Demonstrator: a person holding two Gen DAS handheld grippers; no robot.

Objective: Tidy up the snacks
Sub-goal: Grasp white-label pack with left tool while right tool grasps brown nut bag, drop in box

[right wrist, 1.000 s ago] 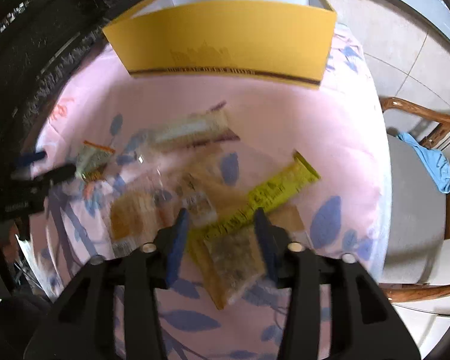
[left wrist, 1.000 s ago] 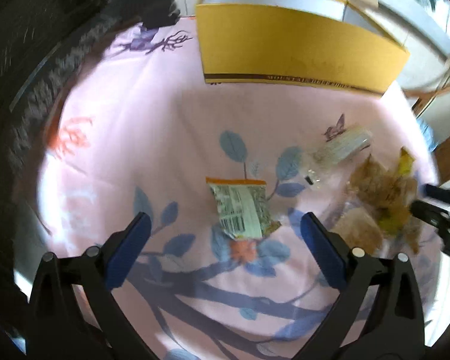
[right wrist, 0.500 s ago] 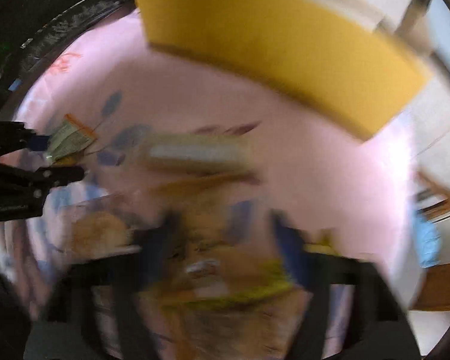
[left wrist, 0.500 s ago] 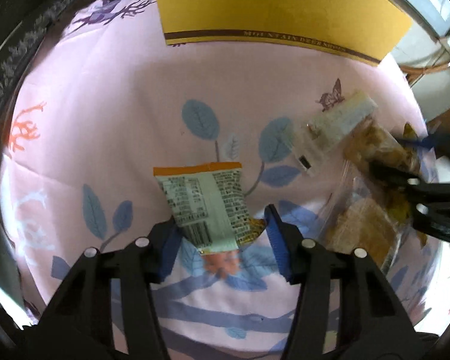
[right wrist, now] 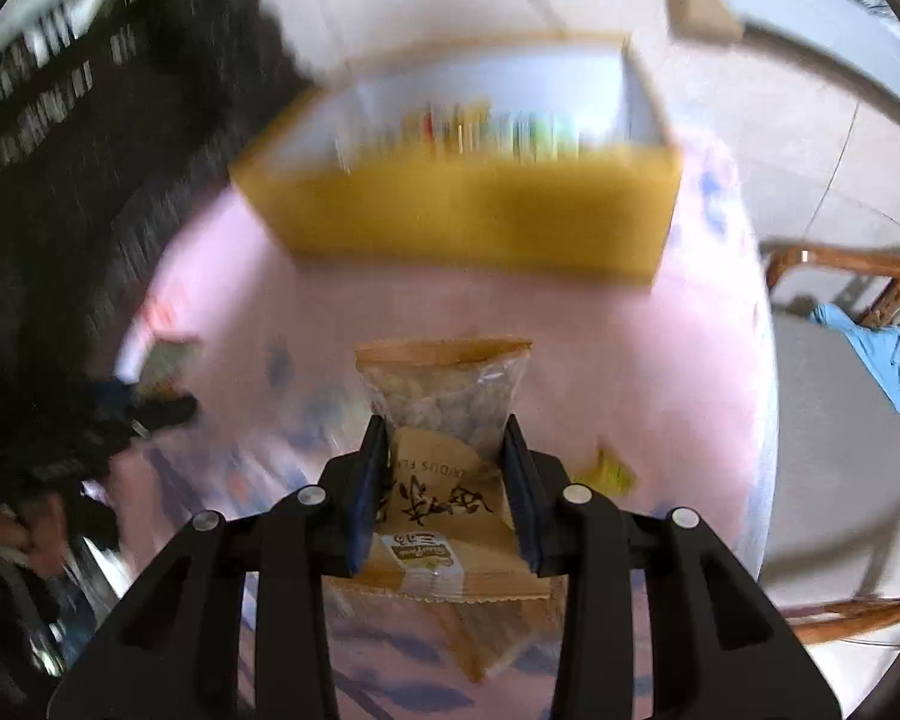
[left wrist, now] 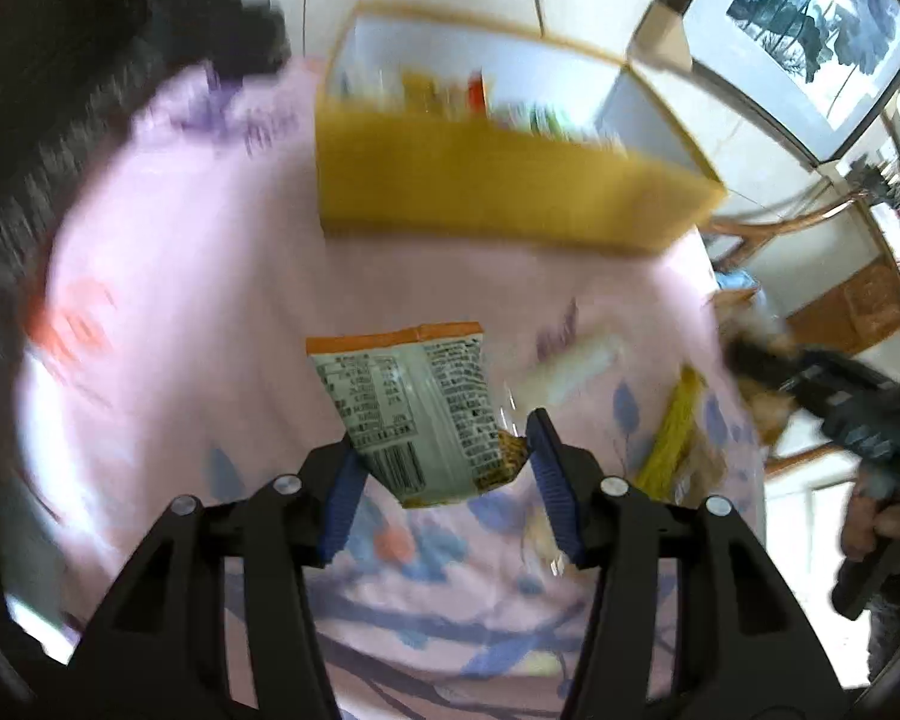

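Observation:
My left gripper (left wrist: 441, 444) is shut on a pale green snack packet (left wrist: 408, 402) with an orange top edge, held up off the pink tablecloth (left wrist: 210, 300). The jaws of my right gripper (right wrist: 444, 438) are closing on a brown paper-and-clear snack bag (right wrist: 444, 384), whose sides the pads press, and it hangs above the cloth. A yellow box (left wrist: 480, 198) stands open at the table's far side, with several blurred snacks inside; the right wrist view shows the yellow box (right wrist: 468, 216) straight ahead.
A yellow bar (left wrist: 672, 432) and a whitish packet (left wrist: 576, 366) lie on the cloth to the right. A wooden chair (right wrist: 840, 420) with a blue cloth (right wrist: 882, 360) stands beyond the table's right edge. Dark furniture lies to the left.
Both grippers closed on their packets and rose from the cloth with them. The view tilted up, and the inside of the yellow box came into sight.

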